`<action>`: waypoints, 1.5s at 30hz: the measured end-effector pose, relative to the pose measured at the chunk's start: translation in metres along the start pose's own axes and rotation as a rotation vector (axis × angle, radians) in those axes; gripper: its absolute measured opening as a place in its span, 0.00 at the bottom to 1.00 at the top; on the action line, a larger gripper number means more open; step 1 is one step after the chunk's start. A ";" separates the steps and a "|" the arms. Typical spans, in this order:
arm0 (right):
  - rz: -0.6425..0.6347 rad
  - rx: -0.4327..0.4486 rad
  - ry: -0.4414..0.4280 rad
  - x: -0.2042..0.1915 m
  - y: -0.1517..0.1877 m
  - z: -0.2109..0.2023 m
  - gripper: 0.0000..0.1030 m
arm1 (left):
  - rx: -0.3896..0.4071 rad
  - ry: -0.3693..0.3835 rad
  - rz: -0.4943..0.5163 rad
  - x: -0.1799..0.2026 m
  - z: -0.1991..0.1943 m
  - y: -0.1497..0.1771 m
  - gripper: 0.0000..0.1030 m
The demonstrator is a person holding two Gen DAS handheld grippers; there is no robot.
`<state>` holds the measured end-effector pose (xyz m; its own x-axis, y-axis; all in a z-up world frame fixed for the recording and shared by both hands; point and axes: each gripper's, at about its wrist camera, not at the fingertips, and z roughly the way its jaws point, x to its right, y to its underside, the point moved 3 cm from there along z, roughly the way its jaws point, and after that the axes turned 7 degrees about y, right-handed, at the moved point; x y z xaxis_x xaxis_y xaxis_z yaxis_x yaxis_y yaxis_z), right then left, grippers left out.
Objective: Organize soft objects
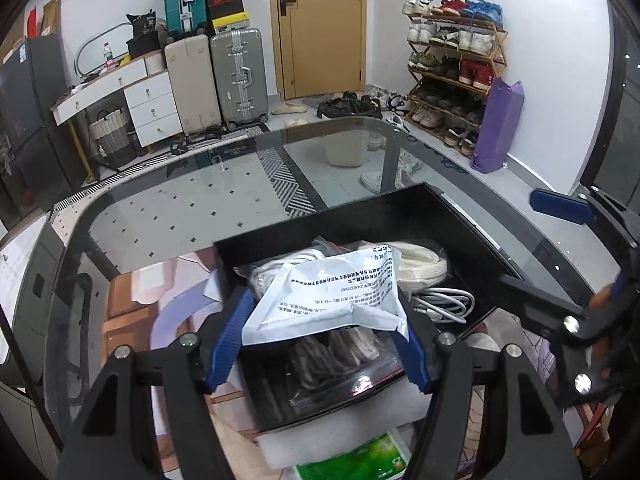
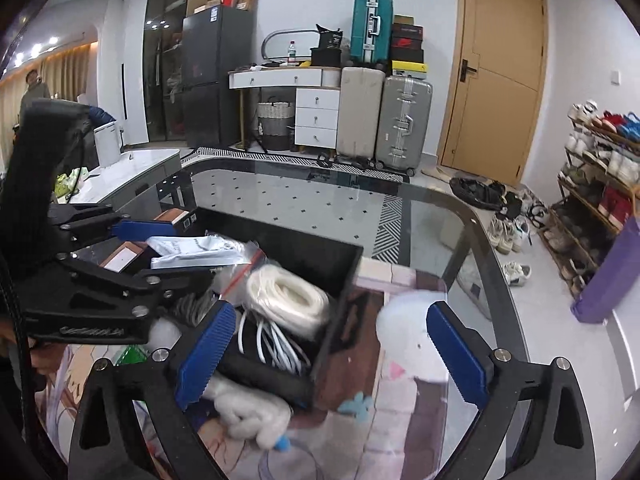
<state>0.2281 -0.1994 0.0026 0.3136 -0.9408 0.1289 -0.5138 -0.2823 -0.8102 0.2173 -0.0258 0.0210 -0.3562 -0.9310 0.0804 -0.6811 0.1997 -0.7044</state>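
My left gripper point(image 1: 324, 312) is shut on a white printed plastic bag point(image 1: 332, 292), held over the black box point(image 1: 360, 216). Under the bag, a clear zip bag of grey cords point(image 1: 340, 356) rests in the box. A cream rope coil point(image 1: 424, 264) and a white cable point(image 1: 444, 304) also lie inside. My right gripper point(image 2: 330, 320) stands wide open above the box's near right corner point(image 2: 332, 320), gripping nothing. A blurred white soft toy point(image 2: 404, 332) sits on the mat by its right finger, and a fluffy white plush point(image 2: 248, 412) lies below its left finger.
The box stands on a picture mat point(image 2: 400, 420) over a glass table point(image 1: 180, 208). White foam point(image 1: 328, 428) and a green packet point(image 1: 360, 460) lie in front of the box. Suitcases point(image 1: 240, 76), a door and a shoe rack point(image 1: 452, 72) stand beyond. A person point(image 2: 34, 84) stands far left.
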 end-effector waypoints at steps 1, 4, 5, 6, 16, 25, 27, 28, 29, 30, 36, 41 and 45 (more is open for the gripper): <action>0.006 -0.002 0.002 0.001 0.003 -0.002 0.96 | -0.007 0.005 -0.005 0.001 0.003 0.000 0.66; 0.022 -0.011 0.002 0.004 0.012 -0.006 0.96 | -0.018 -0.004 -0.013 0.004 0.011 -0.002 0.66; 0.027 -0.017 0.000 0.004 0.016 -0.007 0.96 | -0.019 -0.012 -0.010 0.005 0.012 -0.001 0.67; 0.029 -0.021 -0.001 0.004 0.020 -0.008 0.96 | -0.012 -0.016 -0.011 0.006 0.011 0.000 0.68; 0.050 -0.031 0.001 0.001 0.039 -0.026 0.97 | 0.051 0.098 -0.102 0.001 -0.025 0.011 0.96; 0.063 -0.033 -0.036 -0.019 0.054 -0.052 0.99 | 0.131 0.008 -0.162 -0.010 -0.080 0.044 1.00; 0.067 -0.036 -0.042 -0.024 0.060 -0.057 0.99 | 0.132 -0.020 -0.168 -0.013 -0.086 0.056 1.00; 0.070 -0.038 -0.043 -0.026 0.062 -0.059 0.99 | 0.132 -0.033 -0.171 -0.013 -0.087 0.060 1.00; 0.073 -0.040 -0.047 -0.029 0.064 -0.061 0.99 | 0.132 -0.044 -0.174 -0.013 -0.090 0.067 1.00; 0.078 -0.041 -0.052 -0.031 0.067 -0.064 0.99 | 0.131 -0.047 -0.173 -0.013 -0.090 0.071 1.00; 0.076 -0.056 -0.073 -0.047 0.084 -0.074 0.99 | 0.129 -0.072 -0.176 -0.012 -0.097 0.097 1.00; 0.065 -0.075 -0.094 -0.064 0.098 -0.079 0.99 | 0.124 -0.080 -0.184 -0.011 -0.102 0.114 1.00; 0.070 -0.086 -0.112 -0.074 0.105 -0.082 0.99 | 0.128 -0.098 -0.177 -0.009 -0.109 0.125 1.00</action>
<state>0.0857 -0.1745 -0.0452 0.3597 -0.9330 0.0053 -0.6025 -0.2366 -0.7623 0.0659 0.0411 0.0088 -0.1707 -0.9744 0.1461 -0.6385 -0.0036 -0.7696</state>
